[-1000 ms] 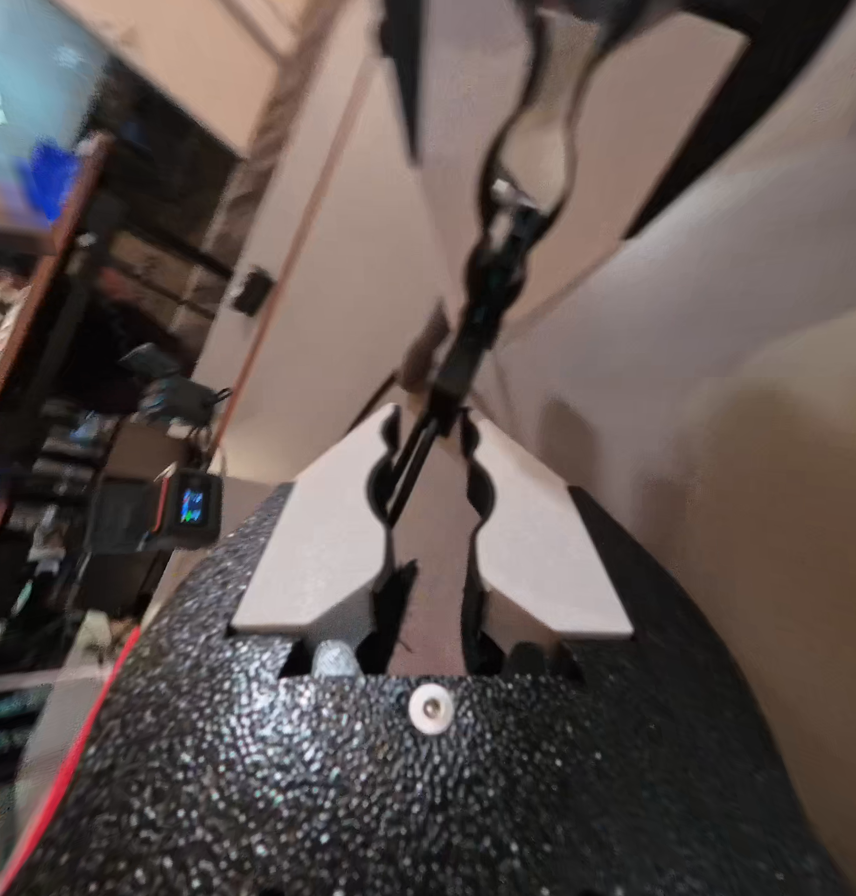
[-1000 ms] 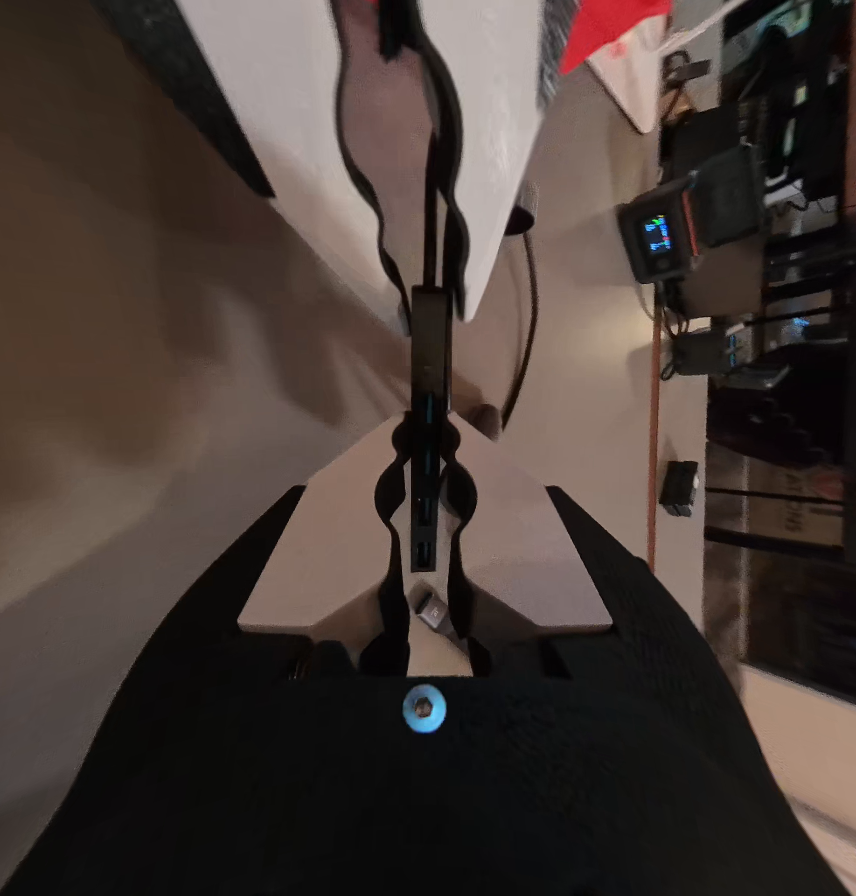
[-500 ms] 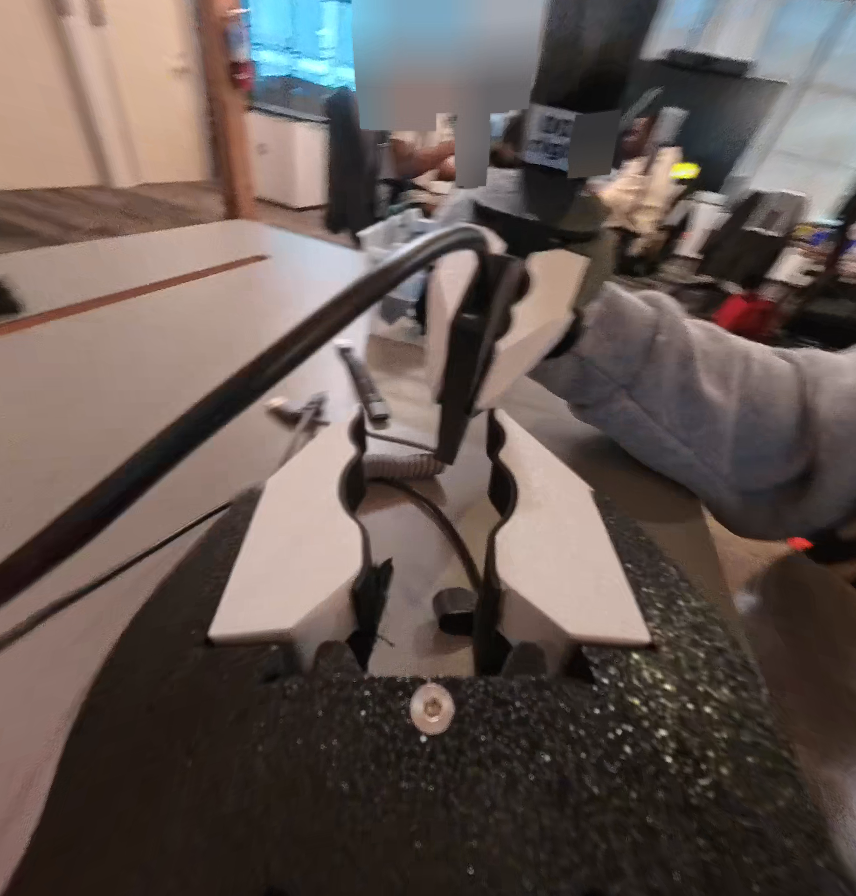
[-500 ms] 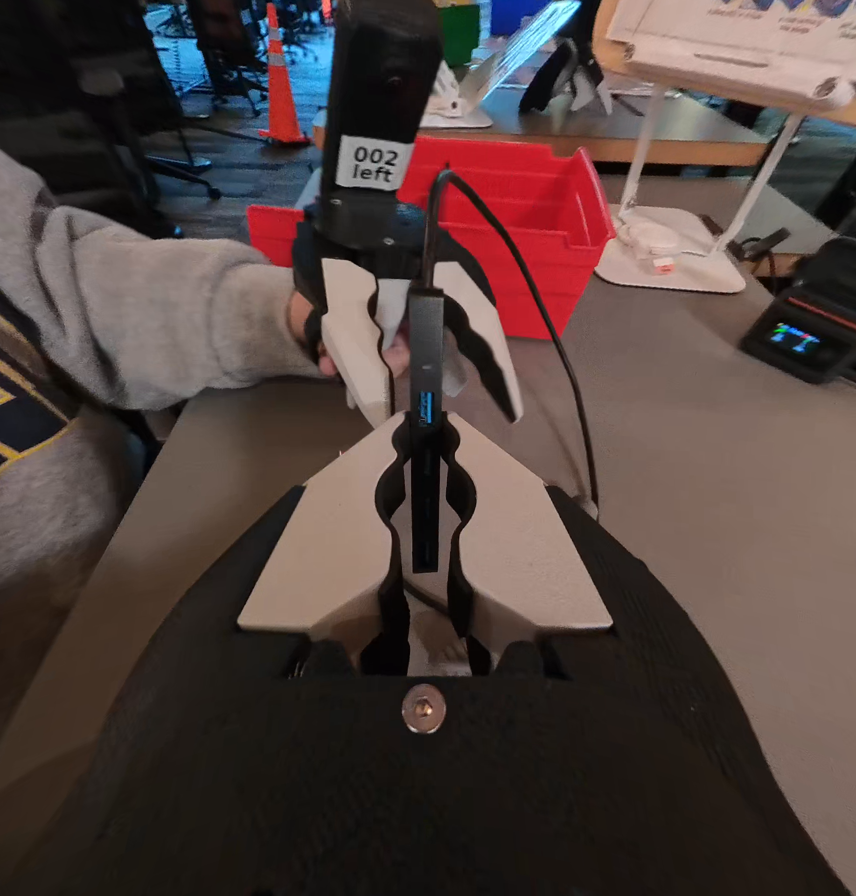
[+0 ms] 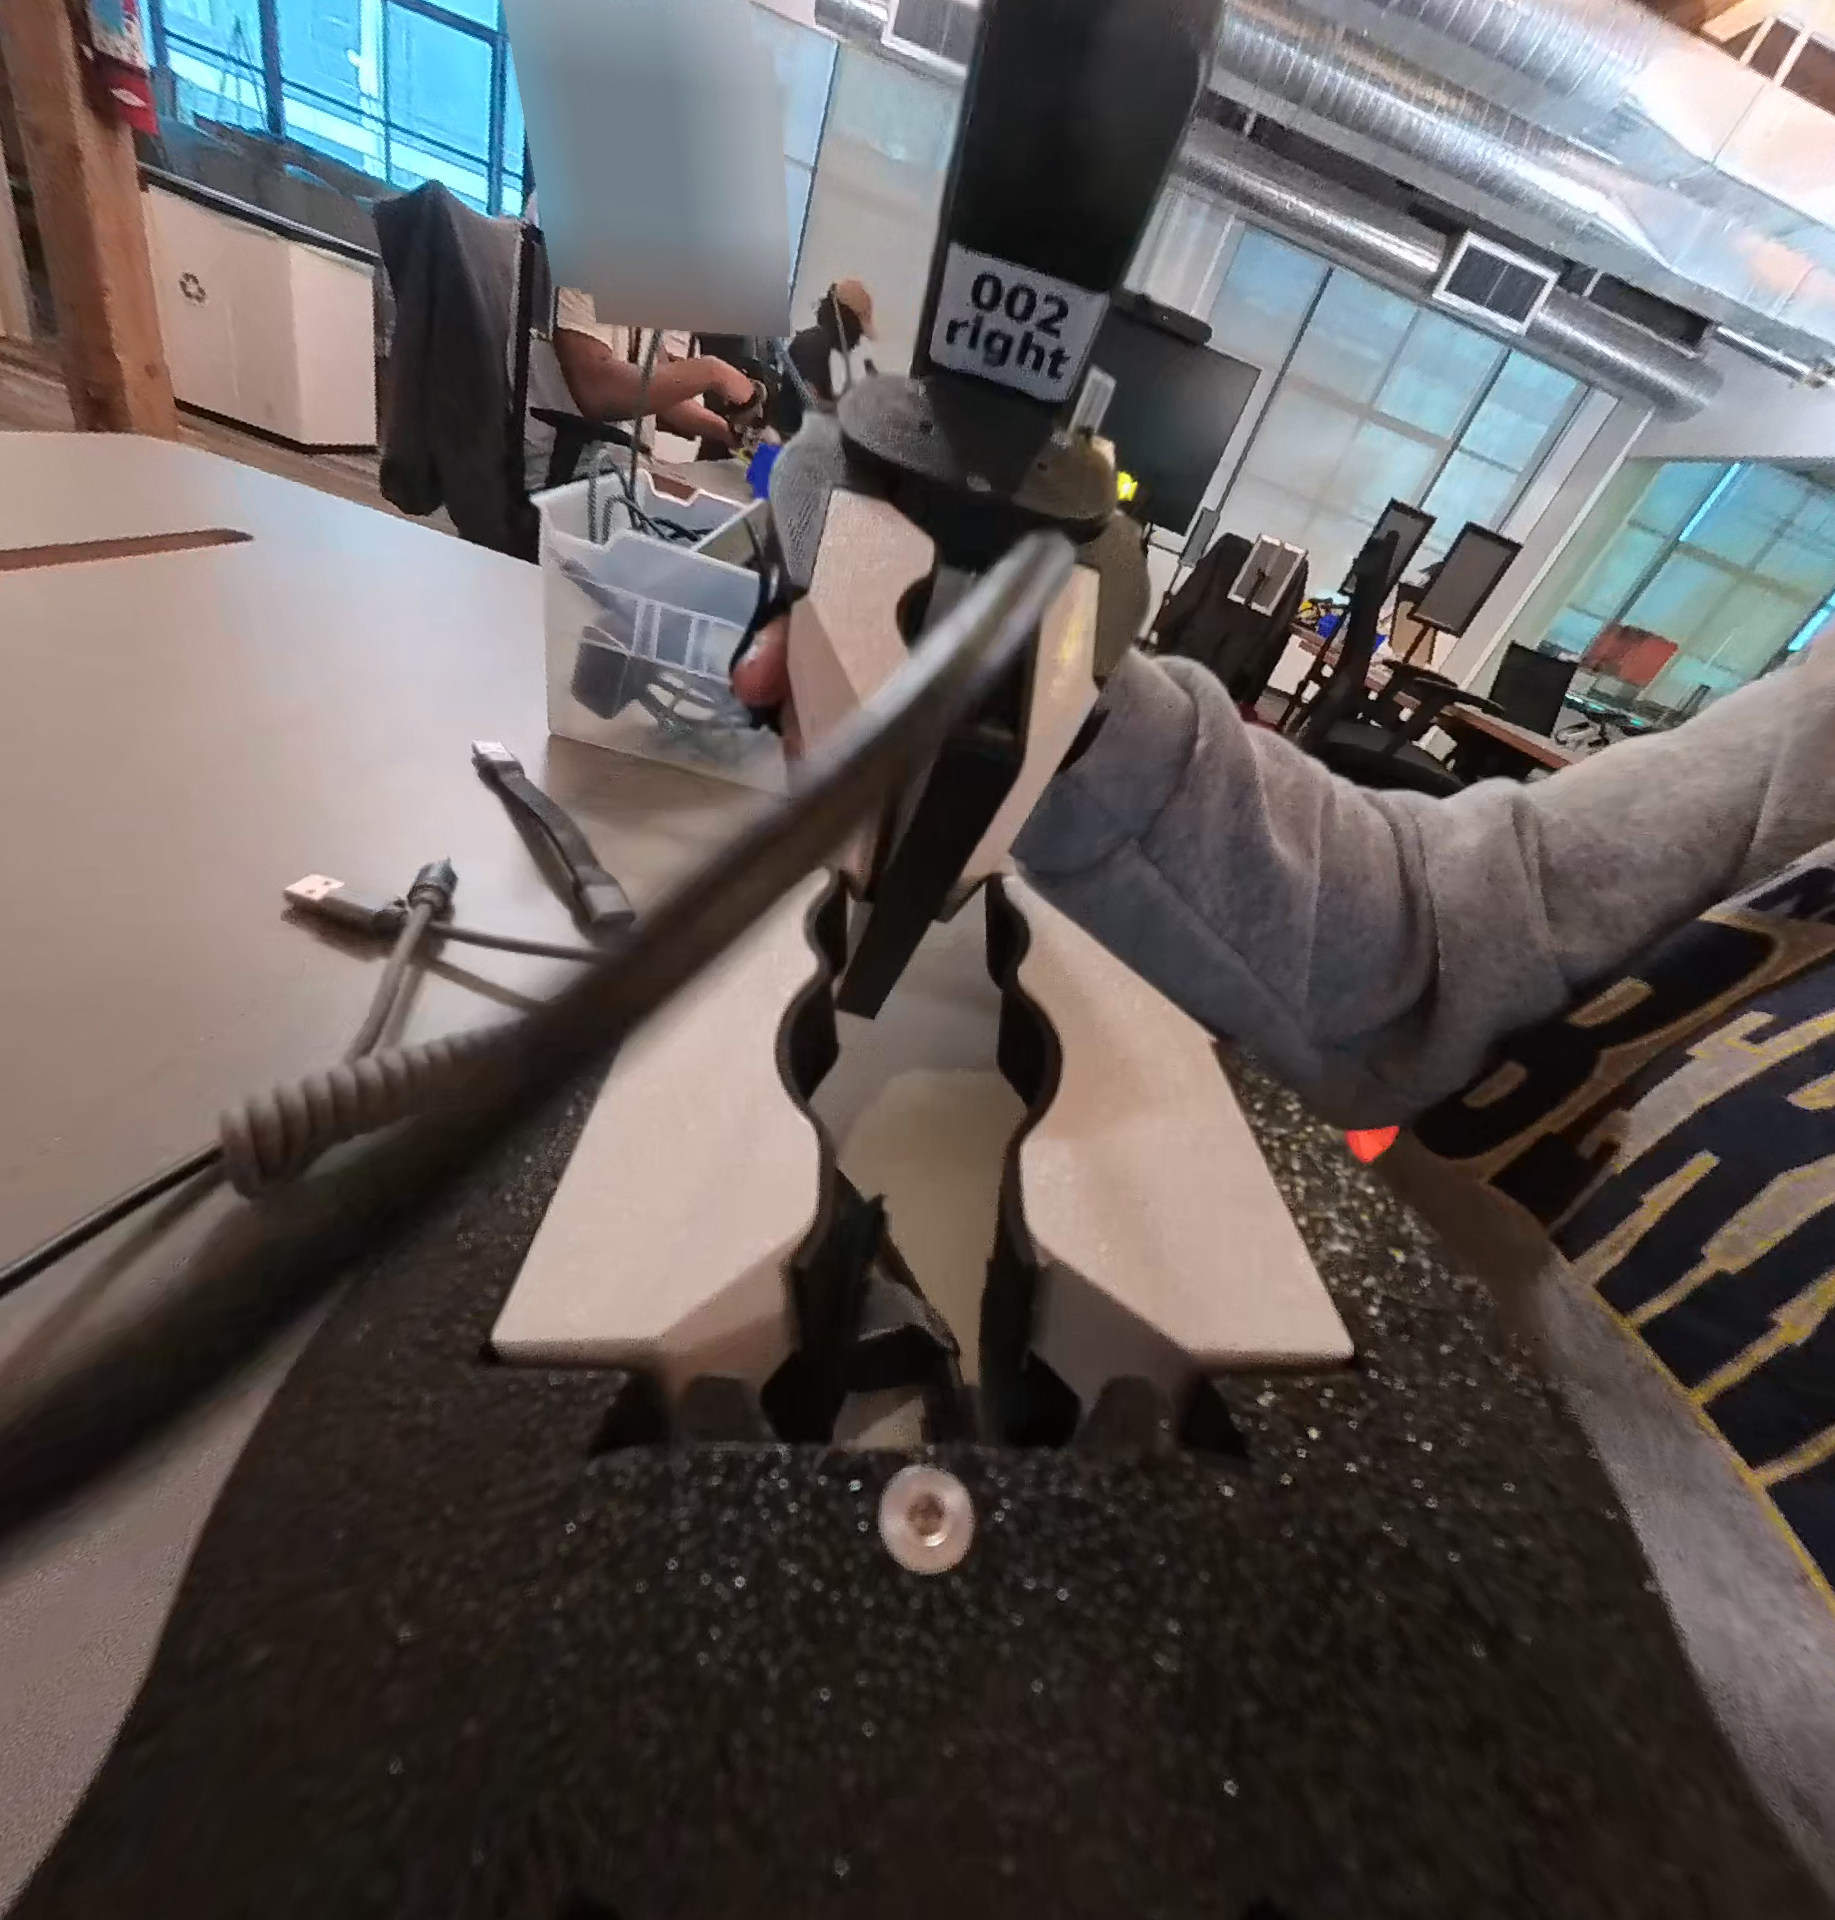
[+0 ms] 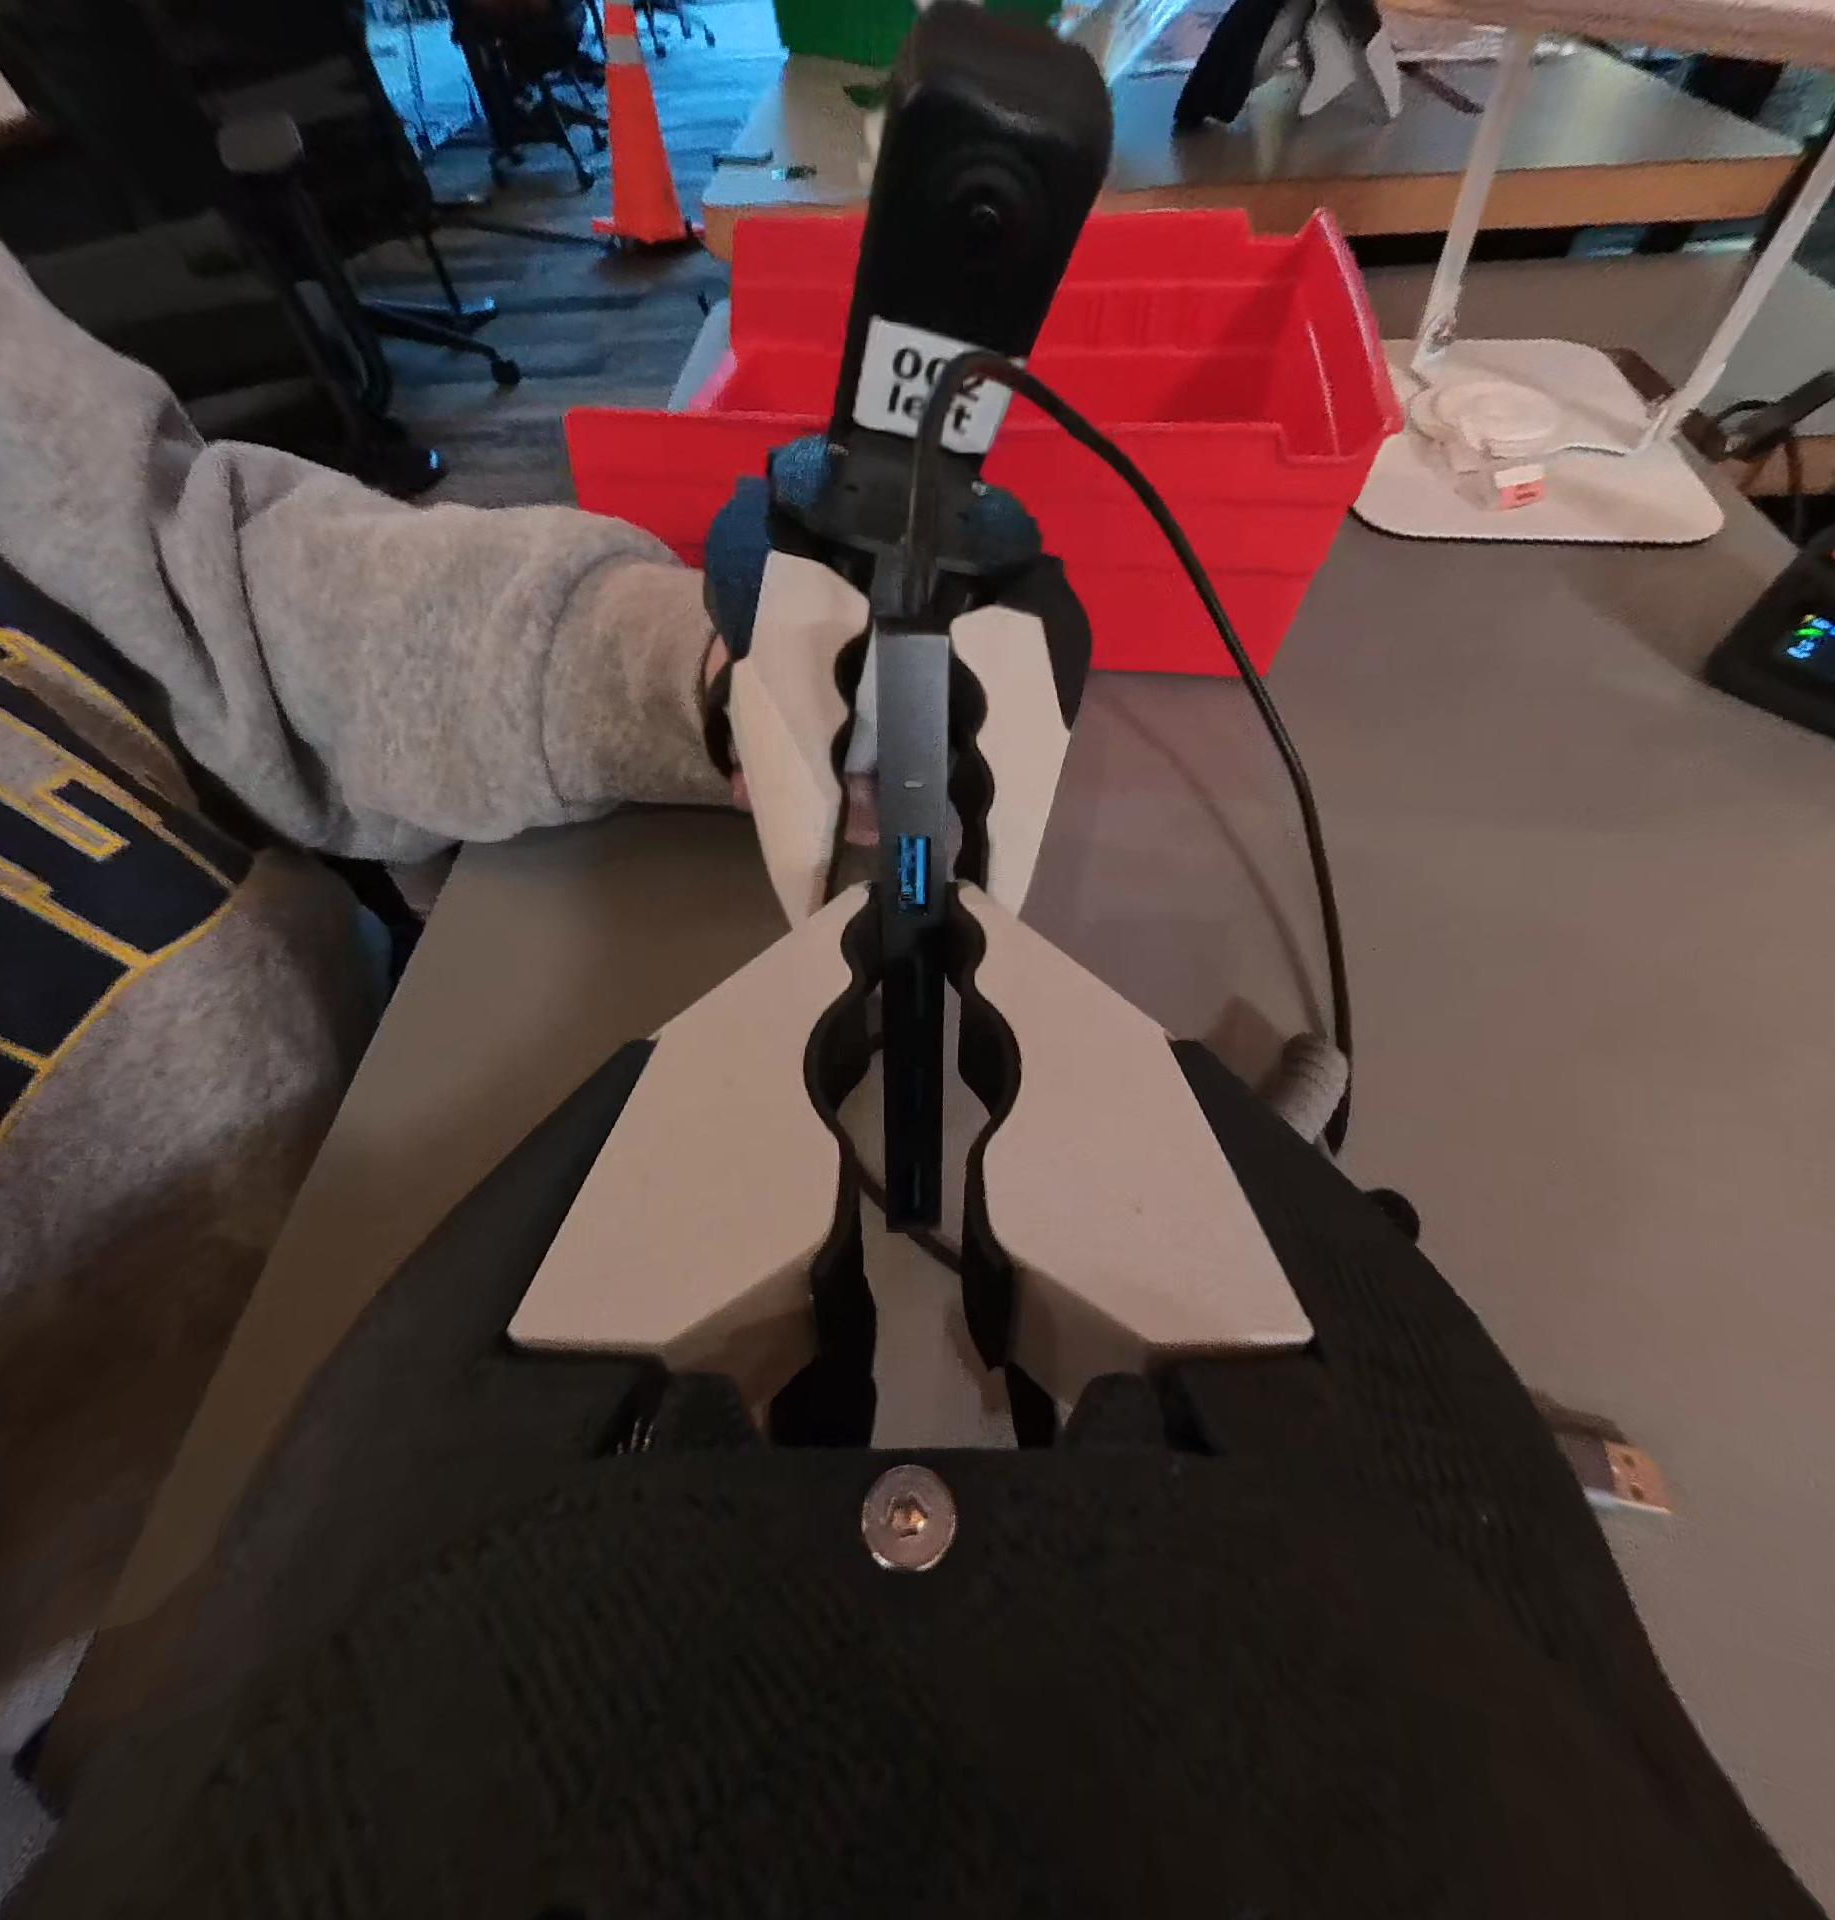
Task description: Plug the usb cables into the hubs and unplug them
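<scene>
We pinch the hub (image 6: 915, 935) edge-on in the right gripper (image 6: 915, 914) so its ports face outward, while our left gripper (image 5: 913, 914) gapes empty just beyond its tip, plug (image 5: 323, 894) loose off left.

Open-plan office. Large grid-pane windows (image 5: 1412, 436) at 2 o'clock, daylight. Exposed silver ceiling ducts (image 5: 1464, 156) at 1 o'clock. Wooden post (image 5: 82, 239) at 10 o'clock. Orange traffic cone (image 6: 638, 135) on dark floor at 11 o'clock.

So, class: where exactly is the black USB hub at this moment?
In the right wrist view, the black USB hub stands centre frame, clamped between the right gripper, reaching toward the left gripper.
</scene>
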`<state>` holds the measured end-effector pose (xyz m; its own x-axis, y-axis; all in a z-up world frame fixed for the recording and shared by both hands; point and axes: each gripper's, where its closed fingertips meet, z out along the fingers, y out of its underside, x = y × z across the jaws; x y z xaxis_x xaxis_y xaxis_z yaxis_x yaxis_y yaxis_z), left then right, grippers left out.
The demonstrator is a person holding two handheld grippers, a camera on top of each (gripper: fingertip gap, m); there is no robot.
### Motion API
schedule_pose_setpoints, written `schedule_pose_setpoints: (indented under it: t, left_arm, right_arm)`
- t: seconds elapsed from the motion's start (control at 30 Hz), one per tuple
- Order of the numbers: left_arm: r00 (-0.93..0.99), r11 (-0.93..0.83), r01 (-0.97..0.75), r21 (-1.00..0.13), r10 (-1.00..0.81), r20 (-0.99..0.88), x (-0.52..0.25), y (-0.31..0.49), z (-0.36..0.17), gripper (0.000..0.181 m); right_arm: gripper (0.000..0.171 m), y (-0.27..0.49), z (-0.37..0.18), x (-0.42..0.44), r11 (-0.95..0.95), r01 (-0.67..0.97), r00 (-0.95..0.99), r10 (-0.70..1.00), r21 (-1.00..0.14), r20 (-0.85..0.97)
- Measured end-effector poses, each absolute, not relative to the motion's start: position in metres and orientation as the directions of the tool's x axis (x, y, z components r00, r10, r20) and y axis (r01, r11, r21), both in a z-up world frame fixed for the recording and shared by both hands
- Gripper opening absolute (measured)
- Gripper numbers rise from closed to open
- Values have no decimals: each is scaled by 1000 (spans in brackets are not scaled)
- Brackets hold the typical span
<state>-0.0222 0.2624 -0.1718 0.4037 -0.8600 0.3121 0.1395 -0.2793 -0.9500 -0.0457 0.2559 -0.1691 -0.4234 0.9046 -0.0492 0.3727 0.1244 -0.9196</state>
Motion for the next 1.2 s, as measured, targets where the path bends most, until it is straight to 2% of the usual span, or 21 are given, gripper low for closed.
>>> schedule_pose_setpoints:
  t: [0.1, 0.23, 0.33, 0.4, 0.43, 0.47, 0.53, 0.6, 0.63, 0.7, 0.73, 0.8, 0.87, 1.03, 1.13, 1.2]
  left_arm:
    - [388, -281, 98, -955, -873, 297, -18, 257, -180, 24]
    - [396, -172, 143, -975, -893, 215, -18, 254, -166, 23]
    - [341, -190, 174, -966, -909, 240, -14, 247, -163, 48]
    - [341, -142, 255, -956, -913, 226, -22, 246, -149, 51]
    - [361, -102, 276, -956, -911, 201, -28, 246, -143, 48]
    - [386, -67, 267, -961, -907, 171, -31, 246, -142, 30]
    - [377, -94, 210, -973, -911, 169, -28, 246, -151, 14]
    - [373, -138, 203, -970, -904, 206, -29, 248, -155, 7]
    - [398, -132, 189, -973, -895, 199, -32, 250, -157, 8]
    - [446, -110, 157, -981, -879, 170, -38, 251, -159, 8]
    - [448, -104, 160, -982, -879, 166, -40, 249, -157, 8]
    - [441, -95, 158, -983, -884, 156, -38, 245, -158, 8]
    - [443, -93, 117, -989, -886, 136, -35, 244, -163, 8]
    - [413, -169, 83, -982, -891, 188, -27, 243, -174, 16]
    - [461, -108, 16, -994, -882, 103, -23, 246, -179, 6]
    - [526, -90, 21, -996, -846, 88, -33, 252, -176, 10]
  right_arm:
    - [9, 251, -178, -41, 190, 424, -443, 897, -885, -19]
    - [8, 246, -166, -40, 148, 404, -462, 885, -903, -62]
    - [8, 248, -169, -38, 228, 432, -448, 894, -872, 11]
    - [8, 248, -178, -35, 264, 479, -447, 894, -837, 26]
    - [8, 250, -181, -34, 277, 485, -440, 897, -829, 42]
    - [8, 249, -179, -34, 267, 477, -440, 897, -837, 36]
    - [8, 244, -172, -37, 221, 434, -447, 894, -873, 4]
    - [9, 243, -176, -40, 202, 444, -444, 896, -873, -19]
    - [12, 244, -177, -41, 193, 449, -435, 900, -873, -24]
    - [31, 257, -183, -37, 189, 503, -374, 927, -844, -15]
    - [34, 258, -185, -32, 178, 525, -366, 930, -832, -32]
    - [28, 255, -189, -25, 172, 546, -380, 923, -820, -59]
    - [9, 251, -199, -23, 235, 563, -411, 911, -792, -22]
    - [8, 250, -202, -21, 305, 570, -421, 906, -763, 48]
    - [9, 248, -205, -24, 321, 587, -427, 903, -743, 52]
    - [17, 258, -192, -27, 228, 556, -350, 937, -800, 24]
